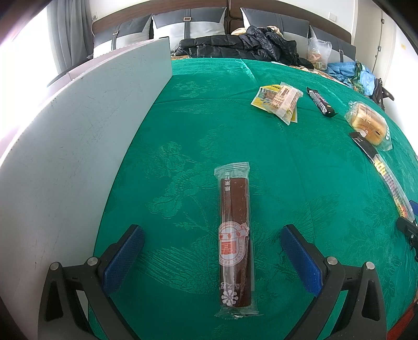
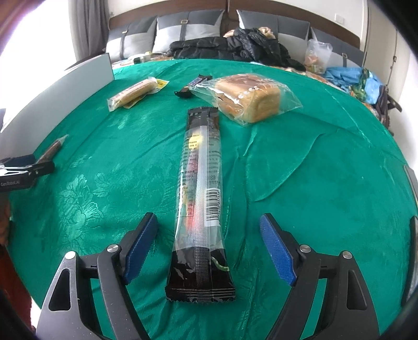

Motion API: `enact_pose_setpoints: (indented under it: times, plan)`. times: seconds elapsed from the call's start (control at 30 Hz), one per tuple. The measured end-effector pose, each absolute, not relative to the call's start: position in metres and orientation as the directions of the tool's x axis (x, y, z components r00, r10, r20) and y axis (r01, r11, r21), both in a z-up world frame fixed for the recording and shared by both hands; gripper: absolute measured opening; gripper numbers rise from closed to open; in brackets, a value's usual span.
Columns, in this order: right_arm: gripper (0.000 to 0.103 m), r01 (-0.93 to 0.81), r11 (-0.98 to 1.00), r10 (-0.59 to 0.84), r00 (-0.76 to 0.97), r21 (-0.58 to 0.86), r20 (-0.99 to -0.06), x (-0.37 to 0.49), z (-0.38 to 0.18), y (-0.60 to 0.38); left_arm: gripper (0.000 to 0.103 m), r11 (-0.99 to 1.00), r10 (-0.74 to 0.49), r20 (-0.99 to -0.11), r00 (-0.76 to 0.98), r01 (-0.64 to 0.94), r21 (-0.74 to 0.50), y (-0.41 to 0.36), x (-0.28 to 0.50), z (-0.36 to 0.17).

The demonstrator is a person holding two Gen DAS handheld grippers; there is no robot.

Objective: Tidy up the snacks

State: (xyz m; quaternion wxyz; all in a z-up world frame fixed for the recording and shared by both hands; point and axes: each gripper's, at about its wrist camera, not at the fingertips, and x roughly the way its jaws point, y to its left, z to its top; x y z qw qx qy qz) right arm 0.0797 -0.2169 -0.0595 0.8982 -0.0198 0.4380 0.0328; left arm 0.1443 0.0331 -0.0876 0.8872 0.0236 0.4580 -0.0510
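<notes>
In the left wrist view, we are holding our left gripper (image 1: 212,251) wide open and empty astride the fruit bar (image 1: 236,240), whose long axis is running straight ahead between the fingers on the green surface (image 1: 300,170). In the right wrist view, our right gripper (image 2: 209,242) is likewise gaping empty around the candy pack (image 2: 201,198), lying lengthwise toward the bread (image 2: 248,98); a bed (image 2: 326,68) is sitting beyond.

A home bedroom is shown. A padded grey headboard (image 2: 198,23) with pillows (image 1: 188,24) is seen along the far wall, and a black puffer jacket (image 2: 230,47) is dumped on the bed below it. Grey curtains (image 1: 70,31) are hung by a bright window at left. A green patterned cloth (image 2: 300,183) is spread over the surface, with packaged snacks scattered on it.
</notes>
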Motion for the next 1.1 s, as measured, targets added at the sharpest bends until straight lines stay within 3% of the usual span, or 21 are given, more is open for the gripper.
enact_pose_setpoints:
  times: [1.1]
  plan:
    - [0.083, -0.074, 0.997, 0.041, 0.615, -0.005, -0.788, 0.0802, -0.0596, -0.2176, 0.103, 0.993, -0.072, -0.82, 0.568, 0.118, -0.005, 0.0332, 0.1456, -0.0877]
